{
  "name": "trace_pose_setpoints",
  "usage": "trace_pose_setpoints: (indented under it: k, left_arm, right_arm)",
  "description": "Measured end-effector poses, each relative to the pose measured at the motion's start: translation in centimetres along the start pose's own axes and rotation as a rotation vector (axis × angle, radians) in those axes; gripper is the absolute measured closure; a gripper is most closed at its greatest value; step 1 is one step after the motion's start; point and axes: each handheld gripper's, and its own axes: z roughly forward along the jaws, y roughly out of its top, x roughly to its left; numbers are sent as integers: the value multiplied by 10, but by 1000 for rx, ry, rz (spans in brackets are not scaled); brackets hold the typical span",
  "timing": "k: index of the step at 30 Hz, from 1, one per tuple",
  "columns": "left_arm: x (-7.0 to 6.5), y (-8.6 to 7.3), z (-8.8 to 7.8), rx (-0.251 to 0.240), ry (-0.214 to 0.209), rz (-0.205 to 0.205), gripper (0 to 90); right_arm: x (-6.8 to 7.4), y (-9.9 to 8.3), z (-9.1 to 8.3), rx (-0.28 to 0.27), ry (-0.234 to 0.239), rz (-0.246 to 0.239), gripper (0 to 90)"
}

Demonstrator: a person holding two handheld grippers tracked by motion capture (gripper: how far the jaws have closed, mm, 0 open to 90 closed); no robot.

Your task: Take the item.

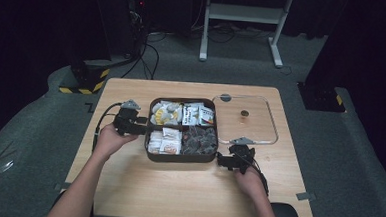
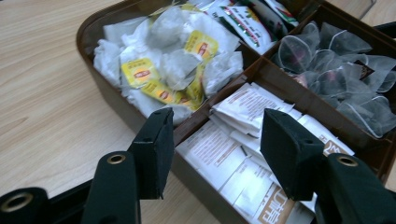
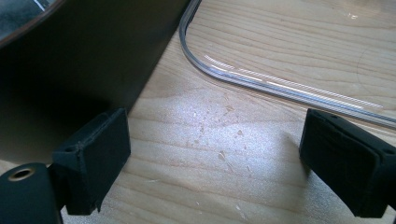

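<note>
At the left wall of the dark brown four-compartment plastic tea box [image 1: 181, 159], my left hand-held gripper [image 2: 212, 154] hangs with its jaws partly apart and nothing between the pads; they straddle the near-left compartment, above the flat white paper tea sachets [image 2: 243, 140]. No sachet is lifted yet, so I judge the picking to be at its very start: the approach is made, the grasp and the removal are left. My right hand-held gripper [image 3: 215, 168] rests on the light wooden table [image 1: 127, 180] just beside the box's near right corner, its jaws wide and empty over bare wood. The clear plastic lid with a round knob [image 1: 268, 120] lies flat on the table to the right of the box, touching or nearly touching it. Other compartments hold crumpled white bags with yellow tags [image 2: 163, 70], printed sachets [image 1: 198, 115] and translucent pyramid bags [image 2: 336, 65]. The brown divider [image 2: 261, 74] and the near wall crowd the sachets; a jaw could catch on either.
</note>
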Motion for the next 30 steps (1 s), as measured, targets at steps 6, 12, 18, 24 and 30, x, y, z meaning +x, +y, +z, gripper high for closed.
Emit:
trace_pose_setpoints:
  k: [6, 12, 18, 24, 30]
  left_arm:
    - [-4, 6, 8, 15, -23, 24, 477]
    - [-7, 9, 15, 13, -40, 22, 477]
    - [-13, 9, 24, 21, -59, 42, 477]
    - [-14, 6, 30, 15, -59, 51, 477]
    - [-16, 4, 38, 46, -82, 58, 487]
  right_arm:
    - [0, 0, 0, 1, 0, 2, 87]
    - [0, 0, 0, 1, -1, 2, 87]
    - [0, 0, 0, 0, -1, 1, 87]
    - [0, 0, 0, 0, -1, 2, 87]
    - [0, 0, 0, 0, -2, 0, 87]
